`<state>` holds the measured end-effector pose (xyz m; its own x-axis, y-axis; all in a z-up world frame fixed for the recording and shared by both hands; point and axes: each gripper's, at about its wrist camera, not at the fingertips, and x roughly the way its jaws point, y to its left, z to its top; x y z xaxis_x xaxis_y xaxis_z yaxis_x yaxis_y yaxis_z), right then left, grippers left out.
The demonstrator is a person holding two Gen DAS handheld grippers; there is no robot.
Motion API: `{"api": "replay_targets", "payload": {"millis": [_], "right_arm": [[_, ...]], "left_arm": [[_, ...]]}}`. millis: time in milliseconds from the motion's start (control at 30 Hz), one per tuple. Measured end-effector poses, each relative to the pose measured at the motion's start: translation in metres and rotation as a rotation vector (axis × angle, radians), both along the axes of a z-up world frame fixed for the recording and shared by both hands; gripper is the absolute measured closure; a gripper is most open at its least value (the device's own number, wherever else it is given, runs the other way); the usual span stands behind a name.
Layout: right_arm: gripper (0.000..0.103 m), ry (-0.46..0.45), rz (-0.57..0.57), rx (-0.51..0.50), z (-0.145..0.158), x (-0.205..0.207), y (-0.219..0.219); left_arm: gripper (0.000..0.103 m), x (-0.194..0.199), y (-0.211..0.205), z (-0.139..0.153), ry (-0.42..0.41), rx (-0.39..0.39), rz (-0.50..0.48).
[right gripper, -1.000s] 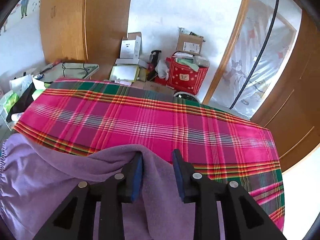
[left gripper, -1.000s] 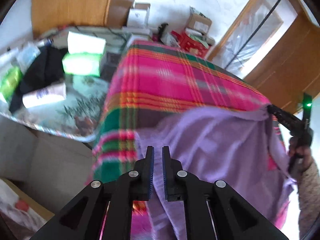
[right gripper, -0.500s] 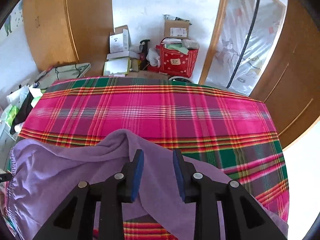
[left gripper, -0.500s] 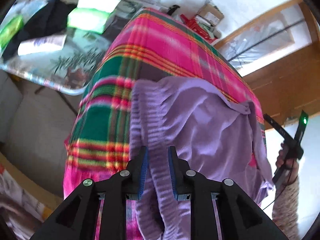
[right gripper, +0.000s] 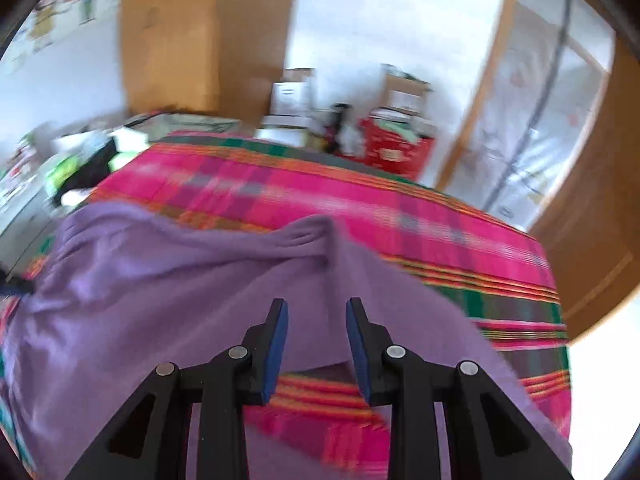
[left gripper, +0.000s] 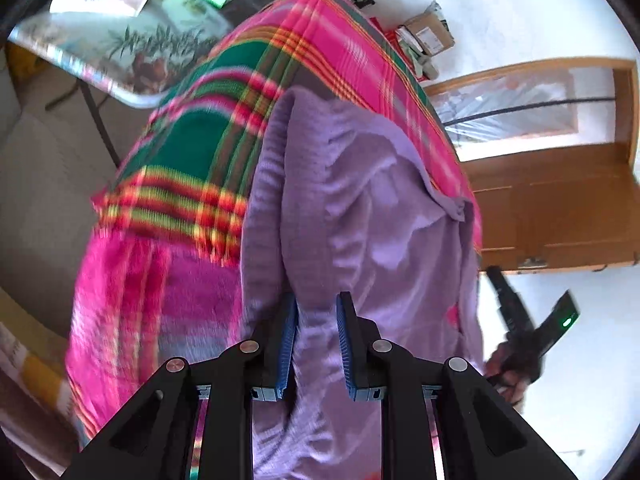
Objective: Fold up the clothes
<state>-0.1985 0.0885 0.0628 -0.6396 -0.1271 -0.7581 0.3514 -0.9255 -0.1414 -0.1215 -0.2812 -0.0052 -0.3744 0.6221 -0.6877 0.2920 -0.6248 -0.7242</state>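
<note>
Purple garment [left gripper: 360,208] lies loosely spread over the plaid blanket [left gripper: 188,148], unfolded.
Left claw [left gripper: 316,316] stands narrowly parted, jaws having just opened, ribbed hem between them; right claw [right gripper: 316,316] gapes empty just short of a bunched ridge. Every fold remains.

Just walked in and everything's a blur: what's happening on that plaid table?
A person with a gripper in each hand is folding a purple garment draped over the plaid cloth. The left gripper straddles its ribbed edge, jaws having just opened wider. The right gripper stands open over the fabric.
</note>
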Motion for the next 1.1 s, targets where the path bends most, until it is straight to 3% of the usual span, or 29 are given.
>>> {"api": "replay_targets", "payload": {"millis": [133, 467, 567, 600, 633, 900, 1100], "right_arm": [[0.072, -0.044, 0.068, -0.004, -0.012, 0.016, -0.019], [0.072, -0.111, 0.060, -0.030, -0.031, 0.023, -0.025], [0.072, -0.118, 0.065, -0.030, -0.033, 0.024, -0.028], [0.072, -0.120, 0.064, -0.032, -0.034, 0.024, -0.030], [0.072, -0.123, 0.066, -0.034, -0.035, 0.024, -0.031], [0.072, -0.130, 0.074, -0.066, -0.035, 0.022, -0.043], [0.072, -0.133, 0.089, -0.077, -0.037, 0.022, -0.048]], "left_arm": [[0.082, 0.007, 0.000, -0.005, -0.001, 0.055, 0.017], [0.079, -0.020, 0.006, -0.011, 0.047, 0.150, 0.052], [0.079, -0.022, 0.008, -0.009, 0.062, 0.131, 0.054], [0.094, -0.022, 0.008, -0.008, 0.065, 0.119, 0.062], [0.100, -0.020, 0.006, -0.006, 0.074, 0.095, 0.076], [0.098, -0.012, -0.012, 0.008, 0.120, -0.023, 0.160], [0.098, -0.009, -0.020, 0.007, 0.102, -0.084, 0.183]]}}
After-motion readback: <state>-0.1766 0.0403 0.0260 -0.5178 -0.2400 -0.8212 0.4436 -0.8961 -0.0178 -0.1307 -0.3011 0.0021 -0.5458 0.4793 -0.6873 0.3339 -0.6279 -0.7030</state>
